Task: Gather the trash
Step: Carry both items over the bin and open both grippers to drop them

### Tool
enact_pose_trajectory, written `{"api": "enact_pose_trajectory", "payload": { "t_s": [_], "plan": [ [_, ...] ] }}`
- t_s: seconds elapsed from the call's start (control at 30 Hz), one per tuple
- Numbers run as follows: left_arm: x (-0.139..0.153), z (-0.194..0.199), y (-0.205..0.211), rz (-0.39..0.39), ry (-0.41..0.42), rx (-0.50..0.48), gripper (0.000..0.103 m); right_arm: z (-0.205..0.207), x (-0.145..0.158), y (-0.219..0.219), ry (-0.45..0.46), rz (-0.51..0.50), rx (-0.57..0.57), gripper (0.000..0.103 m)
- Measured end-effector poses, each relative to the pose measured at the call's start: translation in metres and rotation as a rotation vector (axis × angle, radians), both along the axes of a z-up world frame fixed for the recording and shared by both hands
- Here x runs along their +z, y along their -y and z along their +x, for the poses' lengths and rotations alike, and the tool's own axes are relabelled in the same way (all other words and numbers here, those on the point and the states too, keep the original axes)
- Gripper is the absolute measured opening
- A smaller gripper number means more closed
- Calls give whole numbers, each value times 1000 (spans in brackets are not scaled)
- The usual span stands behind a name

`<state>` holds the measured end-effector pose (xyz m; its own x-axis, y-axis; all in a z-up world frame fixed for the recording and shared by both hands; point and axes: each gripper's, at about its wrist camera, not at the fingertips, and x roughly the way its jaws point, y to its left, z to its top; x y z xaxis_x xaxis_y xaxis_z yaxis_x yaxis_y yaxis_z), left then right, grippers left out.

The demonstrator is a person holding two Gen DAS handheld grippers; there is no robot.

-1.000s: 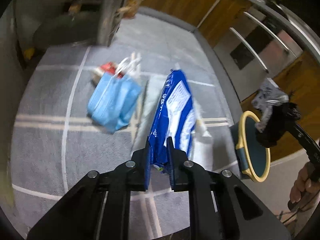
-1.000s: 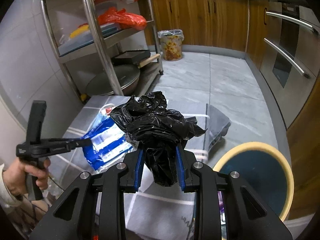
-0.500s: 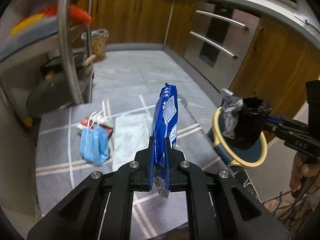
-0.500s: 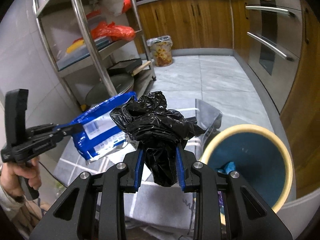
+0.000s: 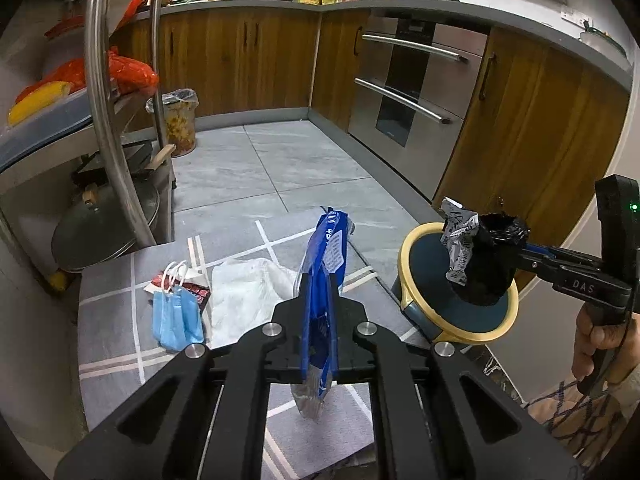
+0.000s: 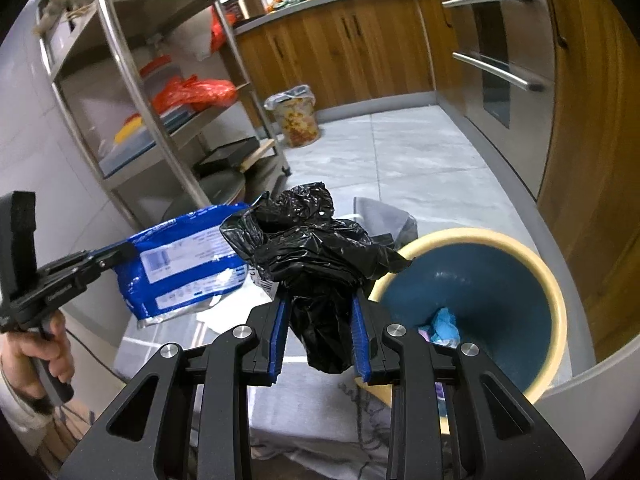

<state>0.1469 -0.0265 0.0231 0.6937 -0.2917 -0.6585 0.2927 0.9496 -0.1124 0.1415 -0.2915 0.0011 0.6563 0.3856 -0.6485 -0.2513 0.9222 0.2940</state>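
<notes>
My left gripper (image 5: 318, 286) is shut on a blue snack bag (image 5: 326, 280) and holds it upright, lifted off the grey checked cloth (image 5: 112, 344); the bag also shows in the right wrist view (image 6: 184, 268). My right gripper (image 6: 320, 316) is shut on a crumpled black plastic bag (image 6: 316, 256) and holds it beside the rim of a blue bin with a cream rim (image 6: 556, 284). In the left wrist view the black bag (image 5: 486, 264) hangs over the bin (image 5: 424, 280). Blue face masks (image 5: 176, 316) and a white plastic sheet (image 5: 248, 292) lie on the cloth.
A red packet (image 5: 196, 290) lies under the masks. A steel shelf rack (image 5: 104, 100) with pans and orange bags stands at the left. A small lined waste bin (image 5: 176, 120) stands on the tiled floor. Wooden cabinets and an oven (image 5: 404, 92) line the back and right.
My left gripper has lifted the blue snack bag off the cloth and raised it upright. The right gripper with the black bag has moved closer over the bin.
</notes>
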Motion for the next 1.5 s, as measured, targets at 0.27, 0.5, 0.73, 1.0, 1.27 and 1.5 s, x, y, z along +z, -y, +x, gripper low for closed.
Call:
{"api": "enact_pose_trajectory", "payload": {
  "t_s": [0.27, 0.5, 0.73, 1.0, 1.27, 1.5],
  "plan": [
    [12, 1, 27, -18, 23, -52, 6, -2, 3, 13, 14, 1, -38, 30],
    [23, 4, 59, -35, 42, -103, 6, -8, 2, 39, 14, 17, -96, 30],
    [21, 14, 98, -49, 25, -161, 6, -10, -3, 59, -3, 28, -141, 30],
    [-5, 31, 165, -32, -38, -248, 6, -3, -21, 83, -57, 48, -207, 30],
    [-52, 47, 213, 13, -121, -290, 6, 7, -56, 101, -161, 40, -272, 30],
    [-84, 58, 230, 28, -179, -313, 7, 16, -81, 100, -237, -7, -286, 30]
  ]
}}
